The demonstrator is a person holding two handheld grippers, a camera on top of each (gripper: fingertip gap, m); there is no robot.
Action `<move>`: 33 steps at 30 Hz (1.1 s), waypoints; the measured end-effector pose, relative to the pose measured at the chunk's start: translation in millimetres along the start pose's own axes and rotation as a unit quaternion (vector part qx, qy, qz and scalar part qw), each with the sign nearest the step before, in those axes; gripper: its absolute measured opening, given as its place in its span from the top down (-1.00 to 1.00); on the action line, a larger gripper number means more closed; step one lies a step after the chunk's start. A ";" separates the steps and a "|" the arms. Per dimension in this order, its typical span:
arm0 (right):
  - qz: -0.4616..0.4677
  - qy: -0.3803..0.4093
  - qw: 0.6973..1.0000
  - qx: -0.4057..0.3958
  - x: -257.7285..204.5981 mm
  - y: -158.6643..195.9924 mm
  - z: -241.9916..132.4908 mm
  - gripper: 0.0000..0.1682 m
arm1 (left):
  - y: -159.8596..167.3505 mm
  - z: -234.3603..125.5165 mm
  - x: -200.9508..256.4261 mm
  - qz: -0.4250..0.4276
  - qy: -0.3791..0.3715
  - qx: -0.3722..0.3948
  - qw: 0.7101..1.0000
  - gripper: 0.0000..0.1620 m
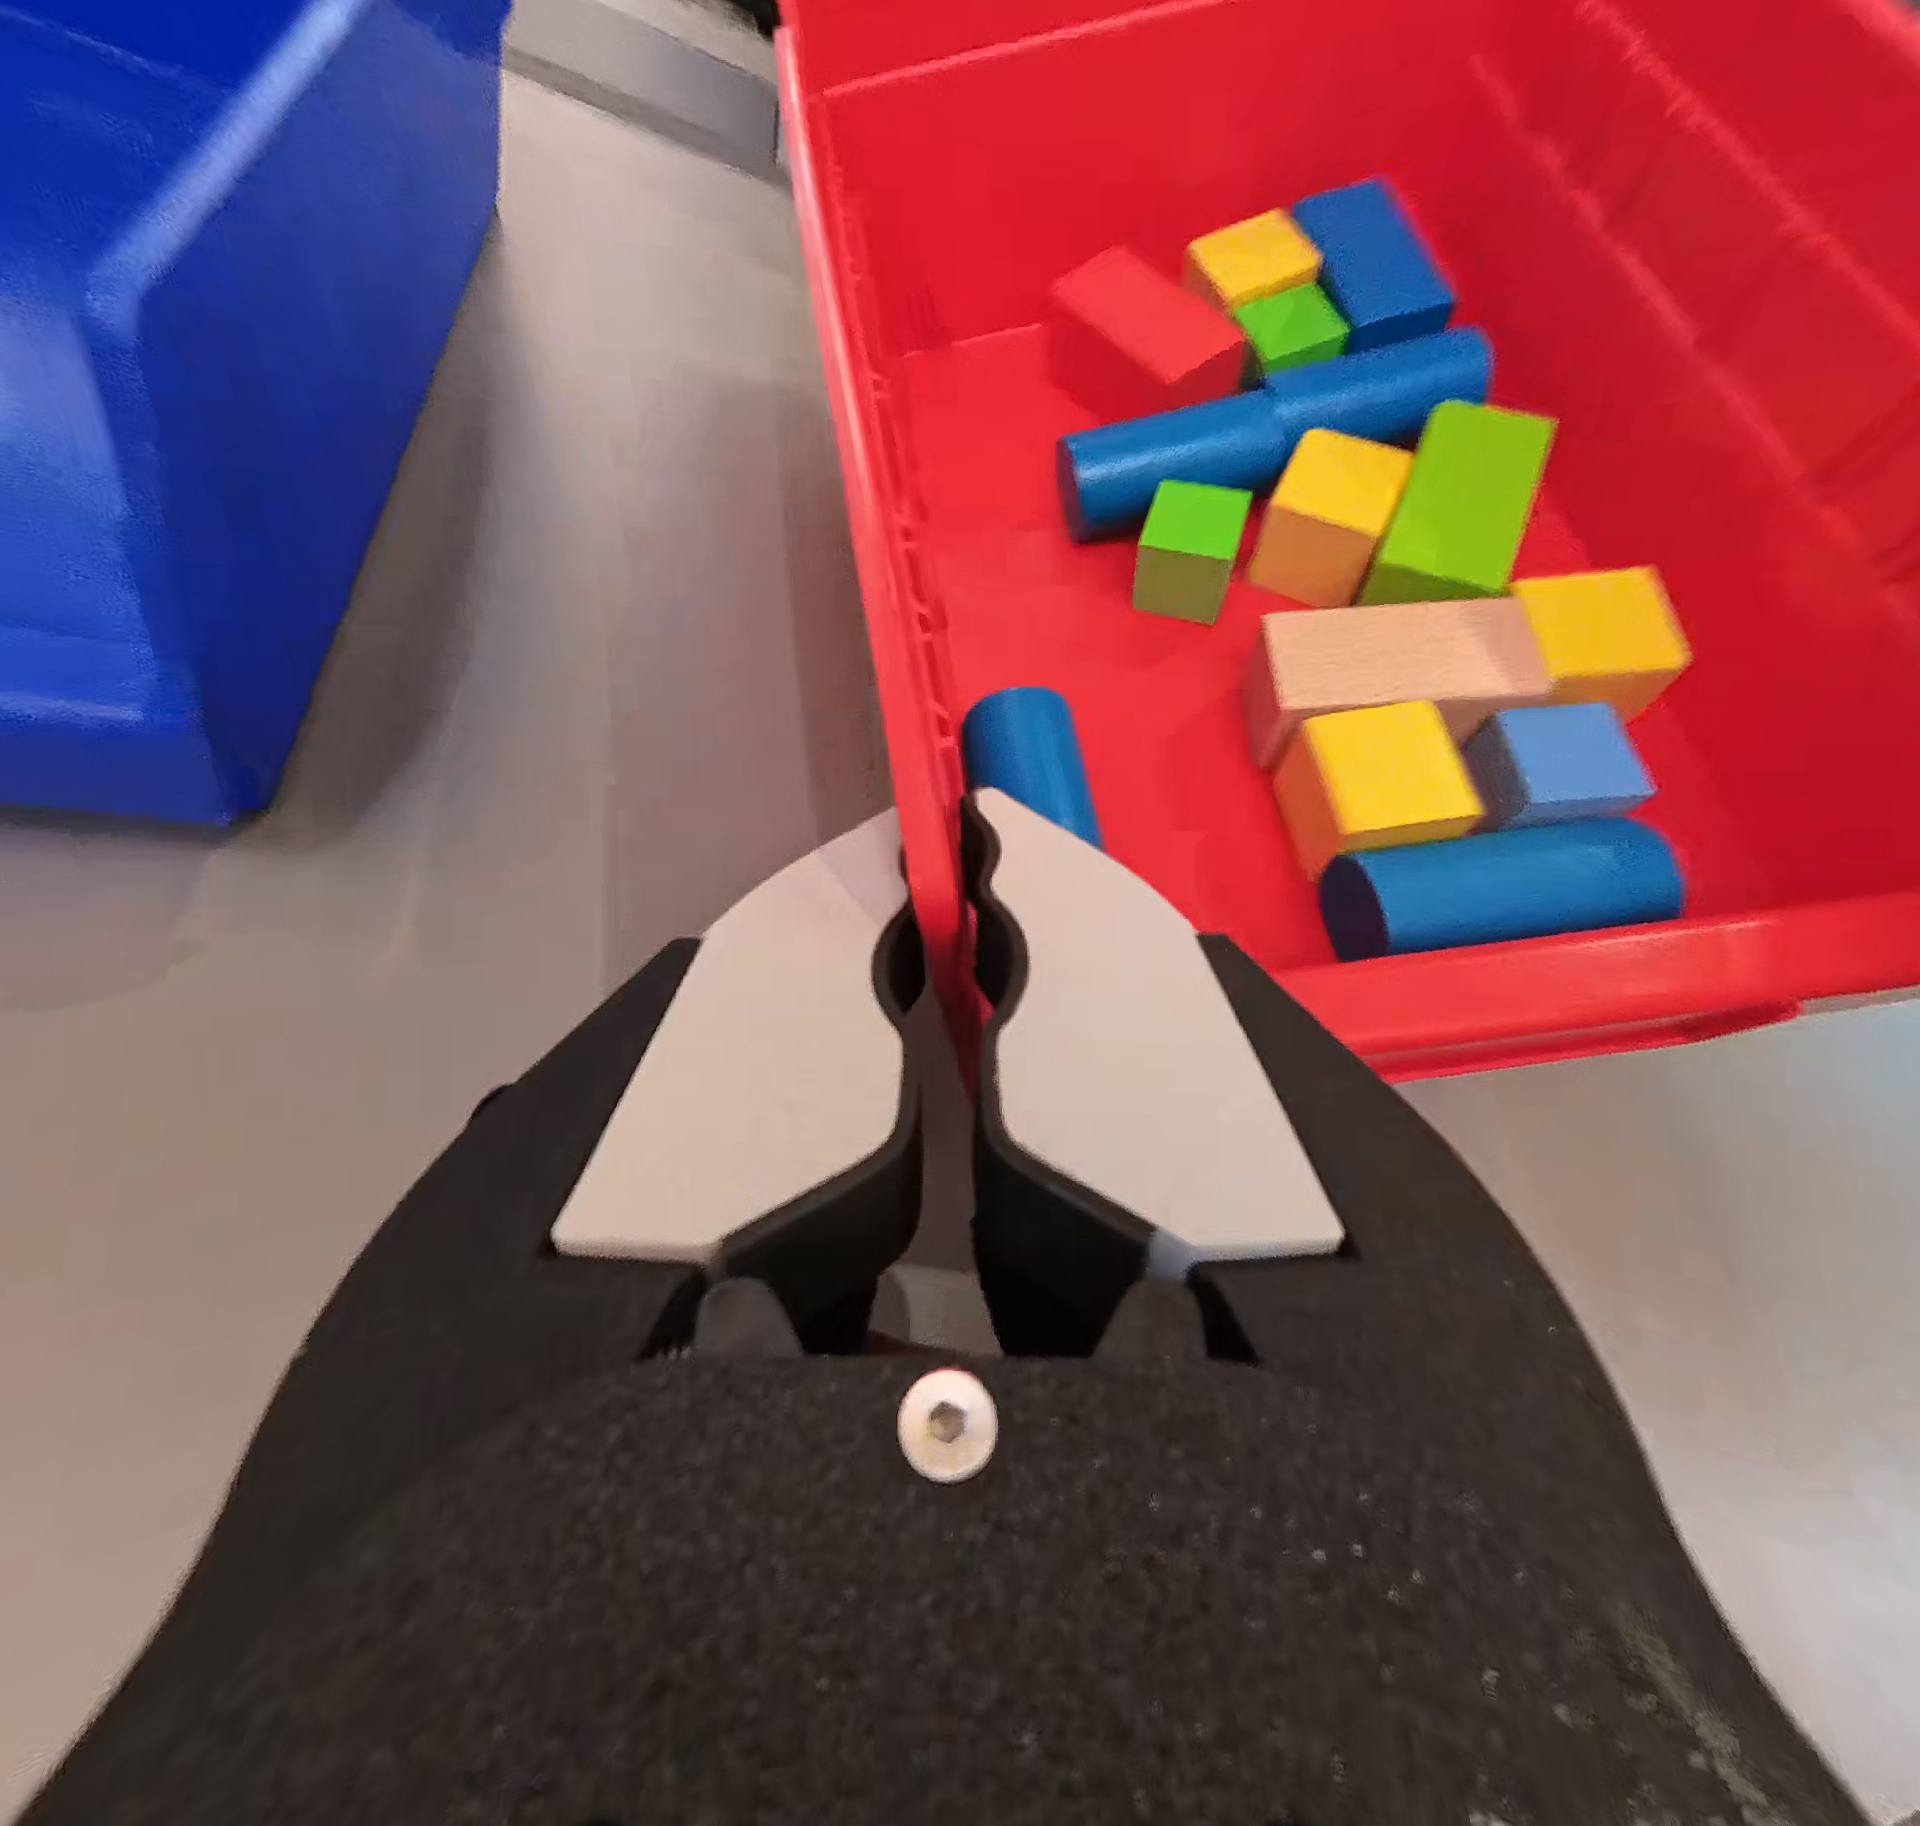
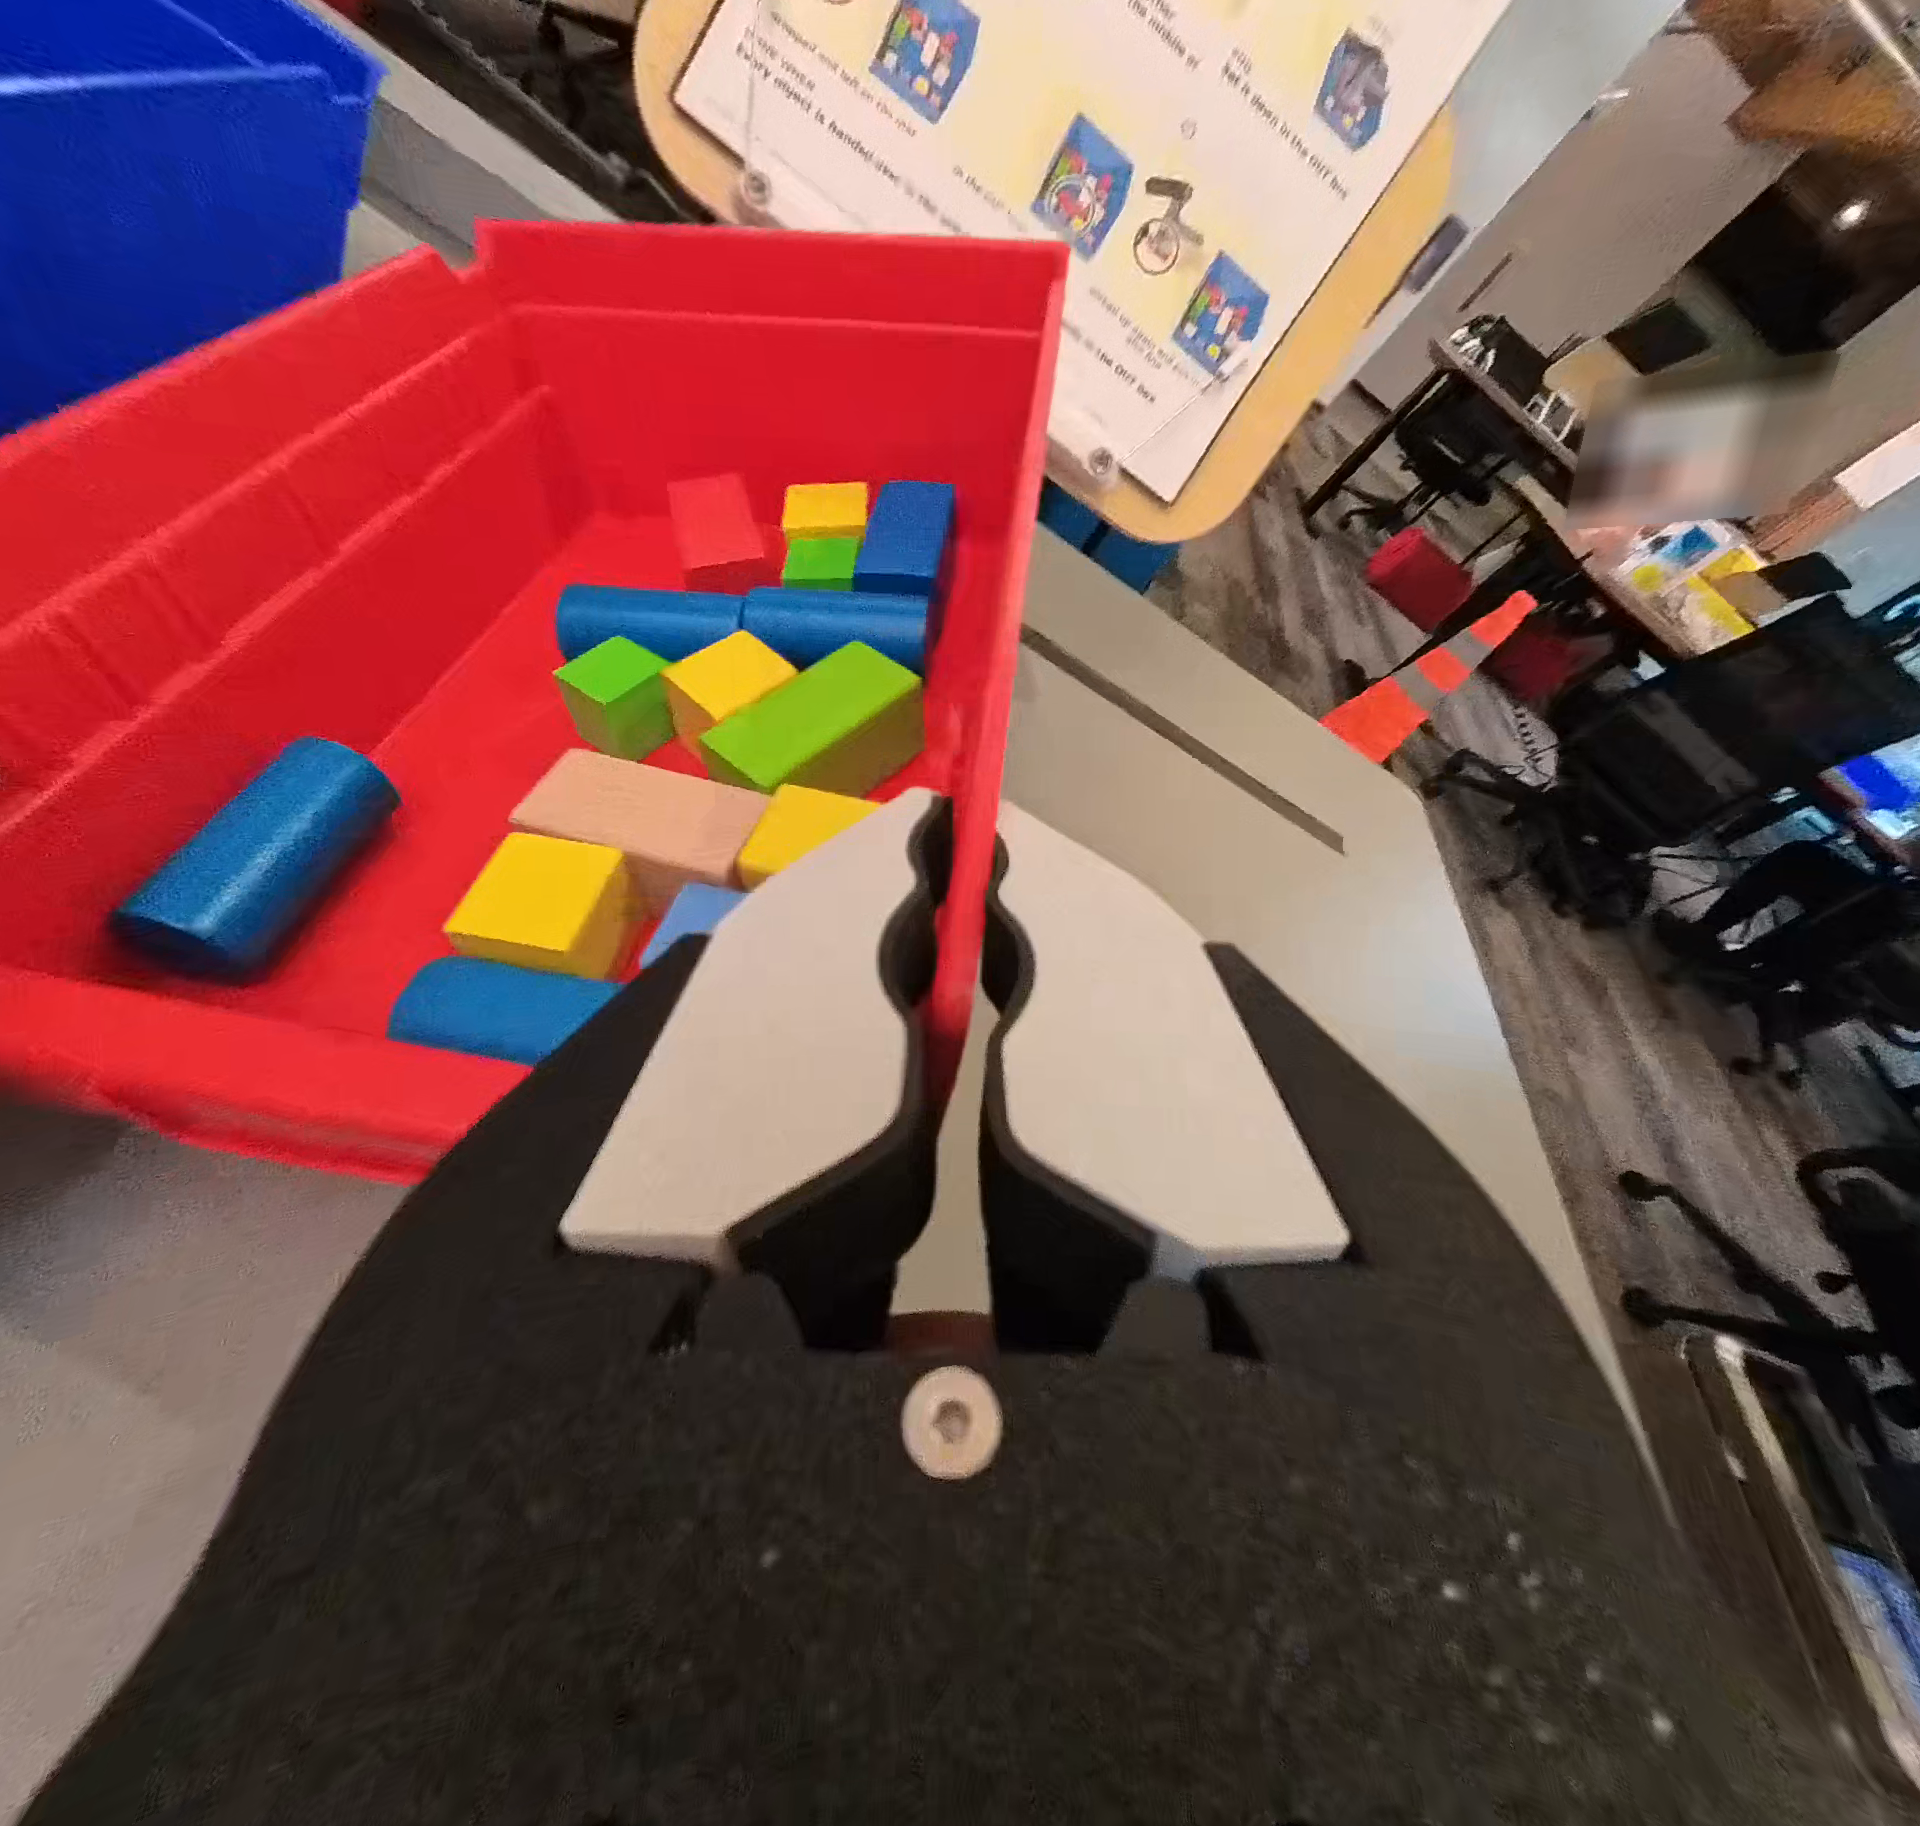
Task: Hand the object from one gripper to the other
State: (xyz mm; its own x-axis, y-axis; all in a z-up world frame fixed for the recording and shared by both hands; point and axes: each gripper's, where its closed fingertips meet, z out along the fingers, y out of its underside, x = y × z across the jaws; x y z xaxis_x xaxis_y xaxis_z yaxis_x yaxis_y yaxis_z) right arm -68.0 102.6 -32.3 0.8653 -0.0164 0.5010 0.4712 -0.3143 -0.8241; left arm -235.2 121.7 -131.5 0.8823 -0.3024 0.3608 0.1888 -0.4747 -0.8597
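The grey table [image 1: 623,633] carries one blue bin [image 1: 208,322] and one red bin [image 1: 1351,62], side by side. The red bin runs lengthwise away from both cameras. The left hand-held gripper [image 1: 940,841] is clamped on the red bin's left wall, one finger on each side of it. The right hand-held gripper [image 2: 961,841] is likewise clenched on the right wall [image 2: 987,633]. Inside lie the blocks: five blue cylinders, four yellow blocks, three green, two blue, one red block [image 1: 1143,332], one bare wooden block [image 1: 1392,654]. One blue cylinder [image 2: 260,857] lies apart, near the left wall.
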 end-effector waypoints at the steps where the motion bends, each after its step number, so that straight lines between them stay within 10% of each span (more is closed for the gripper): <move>1: 0.033 -0.010 0.999 0.016 3.5 1.8 1.2 0.97 | -8.4 -4.9 3.7 0.018 -0.006 0.022 1.000 0.96; 8: 0.164 -0.001 0.980 0.113 34.7 0.5 -9.1 0.97 | -50.1 -23.9 33.9 0.125 -0.033 0.094 0.987 0.96; 23: 0.174 -0.129 0.974 -0.059 -27.8 81.4 21.3 0.84 | -4.6 1.7 -7.3 0.159 -0.040 -0.035 0.986 0.96; 28: 0.022 -0.305 0.945 -0.116 -47.5 67.4 5.0 0.56 | -8.6 -0.2 -21.9 0.154 -0.021 -0.050 0.987 0.96; 33: -0.190 -0.423 0.849 -0.254 -54.2 68.4 -11.2 0.35 | -16.6 -1.7 -37.1 0.130 -0.033 -0.046 0.990 0.98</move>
State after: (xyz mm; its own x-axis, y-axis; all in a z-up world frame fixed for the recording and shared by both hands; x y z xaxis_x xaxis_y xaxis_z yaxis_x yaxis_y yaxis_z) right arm -84.6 71.4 -112.8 0.5822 0.7974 0.1588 0.7948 -0.5171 -0.3177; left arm -271.9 139.4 -130.0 0.9229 -0.3706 0.1043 -0.0858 -0.4621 -0.8827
